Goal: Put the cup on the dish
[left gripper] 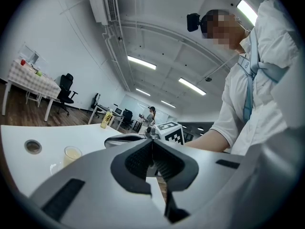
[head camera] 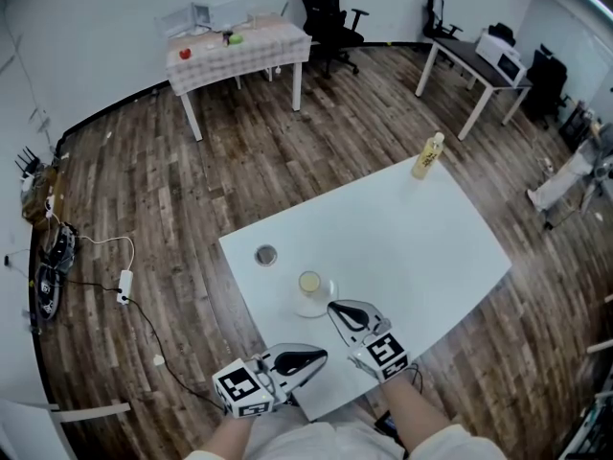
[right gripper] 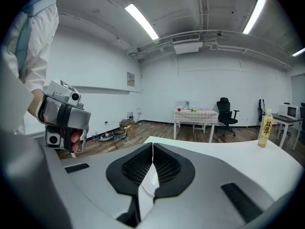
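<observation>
Cup [head camera: 309, 282] looks seated on dish [head camera: 305, 307], 10-11 o'clock off right gripper [head camera: 334, 308], the nearer one; jaws pressed together, empty. Left gripper [head camera: 323, 357] same, cup at 12.

Your left gripper [head camera: 321, 356], lower centre of frame: jaws together, nothing between them. Your right gripper [head camera: 335, 308], just up and right: jaws likewise together, empty. Forearms [head camera: 418, 418] enter at bottom edge.

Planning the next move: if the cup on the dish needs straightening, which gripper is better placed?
Right. The right gripper sits just beside the dish bearing the cup, pointing toward it; the left gripper is farther back, near the table's edge. Both are shut, so it must open first.
</observation>
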{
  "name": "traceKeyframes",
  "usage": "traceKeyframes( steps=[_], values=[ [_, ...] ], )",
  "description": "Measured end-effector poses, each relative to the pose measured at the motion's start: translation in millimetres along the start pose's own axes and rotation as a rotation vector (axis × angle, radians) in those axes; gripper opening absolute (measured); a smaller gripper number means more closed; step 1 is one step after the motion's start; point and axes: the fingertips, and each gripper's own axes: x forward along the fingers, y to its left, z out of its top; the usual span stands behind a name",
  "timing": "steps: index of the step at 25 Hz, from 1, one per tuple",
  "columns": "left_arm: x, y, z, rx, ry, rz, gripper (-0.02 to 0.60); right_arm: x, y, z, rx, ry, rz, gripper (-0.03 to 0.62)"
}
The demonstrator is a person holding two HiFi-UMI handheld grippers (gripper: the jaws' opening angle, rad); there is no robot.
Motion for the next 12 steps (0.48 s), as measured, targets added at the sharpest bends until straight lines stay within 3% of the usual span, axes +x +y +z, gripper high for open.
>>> traceKeyframes(
  steps=[12],
  values=[
    [0.0, -2.7, 3.1, 0.030, 0.004, 0.003, 0.003, -39.5, 24.7, 25.3, 0.007, -0.077, -0.003, 0.032]
  ],
)
